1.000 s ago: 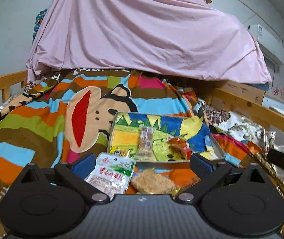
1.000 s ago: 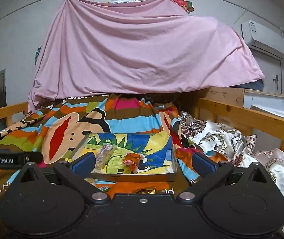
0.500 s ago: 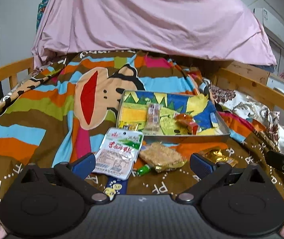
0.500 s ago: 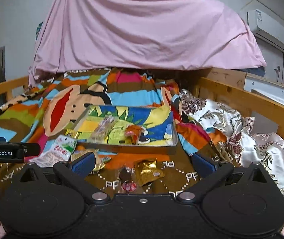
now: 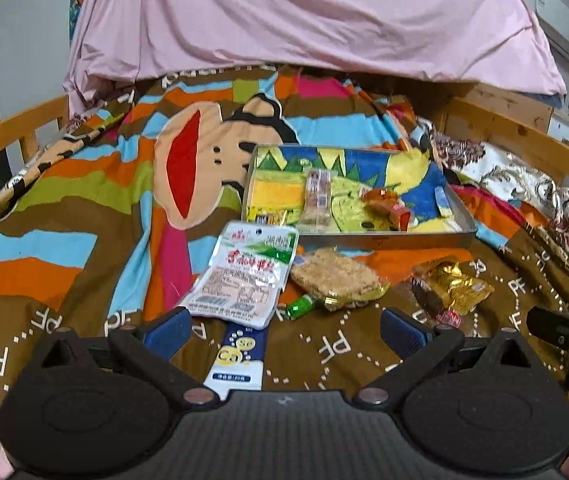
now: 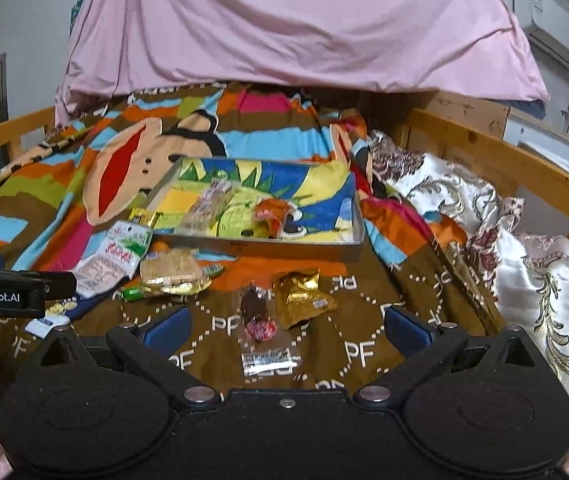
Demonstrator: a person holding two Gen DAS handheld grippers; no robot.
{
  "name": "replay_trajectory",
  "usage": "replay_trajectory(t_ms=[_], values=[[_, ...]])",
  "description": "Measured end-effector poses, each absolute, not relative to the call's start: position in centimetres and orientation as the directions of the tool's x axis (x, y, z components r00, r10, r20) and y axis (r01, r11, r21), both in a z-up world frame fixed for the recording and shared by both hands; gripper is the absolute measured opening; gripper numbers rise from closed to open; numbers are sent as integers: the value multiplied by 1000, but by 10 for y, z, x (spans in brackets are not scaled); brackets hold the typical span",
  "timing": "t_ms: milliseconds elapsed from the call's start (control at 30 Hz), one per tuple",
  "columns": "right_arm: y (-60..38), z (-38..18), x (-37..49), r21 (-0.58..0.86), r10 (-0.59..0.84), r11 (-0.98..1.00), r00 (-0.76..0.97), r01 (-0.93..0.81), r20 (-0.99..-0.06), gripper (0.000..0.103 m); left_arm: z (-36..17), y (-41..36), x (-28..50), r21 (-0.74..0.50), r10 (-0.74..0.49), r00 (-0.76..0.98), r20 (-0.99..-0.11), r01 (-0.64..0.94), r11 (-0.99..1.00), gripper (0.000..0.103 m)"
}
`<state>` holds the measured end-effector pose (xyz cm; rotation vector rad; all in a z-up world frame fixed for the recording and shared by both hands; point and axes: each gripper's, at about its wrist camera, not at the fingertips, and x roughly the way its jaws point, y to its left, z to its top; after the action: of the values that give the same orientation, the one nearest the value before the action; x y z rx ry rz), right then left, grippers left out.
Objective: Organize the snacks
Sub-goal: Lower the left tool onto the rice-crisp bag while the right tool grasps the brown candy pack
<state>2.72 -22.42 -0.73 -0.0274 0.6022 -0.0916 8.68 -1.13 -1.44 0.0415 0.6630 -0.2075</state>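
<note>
Snacks lie loose on the blanket (image 5: 84, 216) in front of the tray (image 5: 424, 236); two already inside. Left hand-held gripper (image 5: 284, 330) and right hand-held gripper (image 6: 286, 326) both wide, empty. Risk: soft bedding lets flat white pouch (image 5: 244, 272) slip, pads snag cloth.

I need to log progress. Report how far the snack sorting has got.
Done: a clear-wrapped bar and an orange packet lie in the tray. In hand: nothing; left claw and right claw are open. Left: white-green pouch, crispy bar, gold packet and others on the blanket.
</note>
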Motion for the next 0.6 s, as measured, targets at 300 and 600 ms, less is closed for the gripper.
replay_trajectory(t_ms=[300, 600], values=[[-230, -9, 37, -14, -73, 997, 791, 81, -607, 102, -22, -15, 107, -69, -226, 674, -703, 252, 965, 102], [-242, -15, 57, 76, 7, 995, 744, 59, -668, 102, -31, -12, 145, -197, -319, 581, -749, 264, 944, 102]])
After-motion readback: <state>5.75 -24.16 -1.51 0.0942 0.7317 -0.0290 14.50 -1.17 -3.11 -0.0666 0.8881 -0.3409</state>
